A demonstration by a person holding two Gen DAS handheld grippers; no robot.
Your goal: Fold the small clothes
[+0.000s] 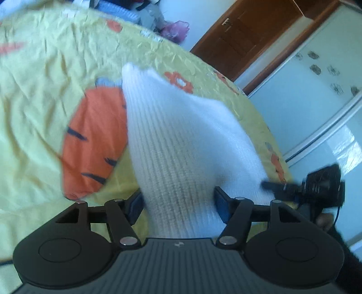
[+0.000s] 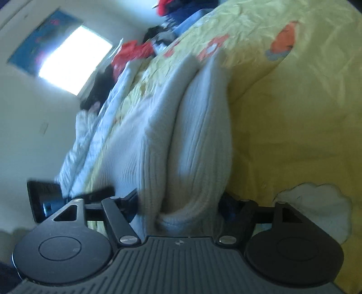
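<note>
A white ribbed knit garment (image 1: 178, 144) hangs over the yellow bedspread (image 1: 45, 90) with orange carrot prints. My left gripper (image 1: 178, 203) is shut on one end of it, the cloth bunched between the two fingers. In the right wrist view the same white garment (image 2: 181, 140) shows as two folded layers, and my right gripper (image 2: 178, 208) is shut on its near edge. The right gripper (image 1: 316, 187) shows at the right edge of the left wrist view. The left gripper (image 2: 67, 196) shows at the left of the right wrist view.
A pile of mixed clothes (image 1: 144, 13) lies at the bed's far end, also seen in the right wrist view (image 2: 140, 49). A brown wooden door (image 1: 244, 38) and a pale wardrobe (image 1: 316, 95) stand beside the bed. A bright window (image 2: 74, 61) is on the other wall.
</note>
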